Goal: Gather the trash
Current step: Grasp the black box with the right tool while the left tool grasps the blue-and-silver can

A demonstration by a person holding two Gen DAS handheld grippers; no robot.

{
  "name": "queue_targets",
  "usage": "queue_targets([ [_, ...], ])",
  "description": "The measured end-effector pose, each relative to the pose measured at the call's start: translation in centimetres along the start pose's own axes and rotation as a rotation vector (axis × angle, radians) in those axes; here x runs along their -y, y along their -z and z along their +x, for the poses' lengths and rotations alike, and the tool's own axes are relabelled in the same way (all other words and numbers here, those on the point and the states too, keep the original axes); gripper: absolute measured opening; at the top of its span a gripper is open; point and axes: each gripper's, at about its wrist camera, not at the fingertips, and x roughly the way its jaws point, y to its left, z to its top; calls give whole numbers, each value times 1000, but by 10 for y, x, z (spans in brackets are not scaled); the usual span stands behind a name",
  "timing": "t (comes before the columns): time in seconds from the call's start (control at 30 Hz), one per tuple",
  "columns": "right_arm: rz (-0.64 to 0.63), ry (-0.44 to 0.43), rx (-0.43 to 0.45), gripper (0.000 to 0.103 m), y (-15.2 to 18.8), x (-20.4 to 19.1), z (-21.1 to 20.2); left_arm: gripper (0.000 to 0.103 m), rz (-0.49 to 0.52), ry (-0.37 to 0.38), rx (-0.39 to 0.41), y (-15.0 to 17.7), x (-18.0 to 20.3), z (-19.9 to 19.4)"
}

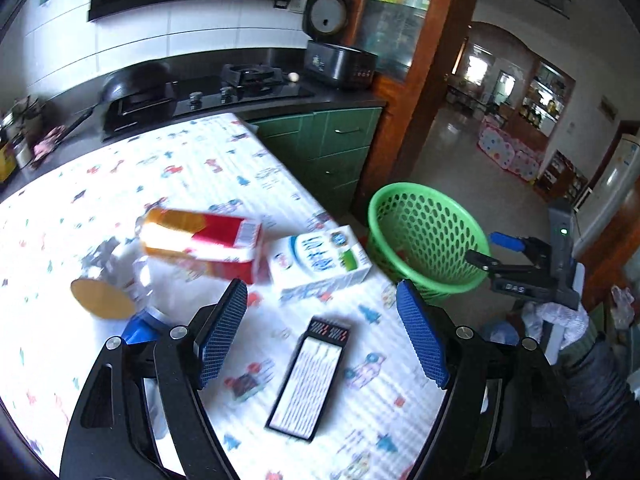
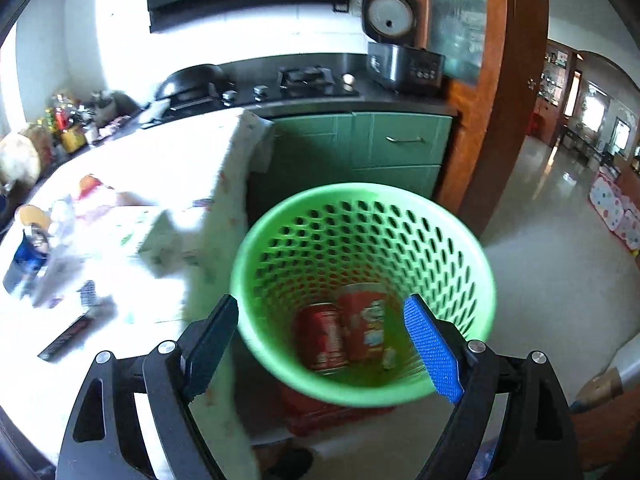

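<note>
While both grippers gape empty, the flat black-and-white card box (image 1: 308,376) lies lengthwise just beyond the left gripper (image 1: 320,330); the right gripper (image 2: 326,346) hangs over the green perforated plastic basket (image 2: 460,240).

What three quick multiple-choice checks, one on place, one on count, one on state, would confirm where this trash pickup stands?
1. Where does the green basket stand?
A. On the table
B. On the floor beside the table
C. On the stove counter

2. How many red cans lie in the basket?
A. None
B. Two
C. Five

3. What is the state of the left claw?
A. Open and empty above the table
B. Shut on the milk carton
C. Shut on the black-edged flat box

Answers: 1 B, the right wrist view looks down into it, standing low by the table's hanging cloth. 2 B, two red cans lie side by side at its bottom. 3 A, its blue pads stand wide apart, with the milk carton and the flat box lying free on the cloth.
</note>
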Motion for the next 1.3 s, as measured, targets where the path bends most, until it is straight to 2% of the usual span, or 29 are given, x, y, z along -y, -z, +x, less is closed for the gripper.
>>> queue_targets([
  [0.07,2,-37,10,86,5,-15,-10,77,-20,-28,5,13,-15,-11],
  [0.4,-76,-165,-55,86,25,-121,-24,77,-132,-128,24,66,-92,-60],
  [0.57,-60,-212,-133,86,24,-171,-13,77,-152,-145,30,83,-119,-76],
  [0.67,-9,-250,-197,85,21,-194,-3,77,-144,-147,31,91,-129,-79],
  [0.83,79,-244,-289,82,19,-218,15,77,-137,-124,19,100,-141,-78],
  [1.1,179,-142,-365,81,8,-236,41,77,-100,-78,14,100,-149,-72],
  [1.3,214,-80,-424,75,5,-248,56,77,-43,-58,12,91,-147,-65],
])
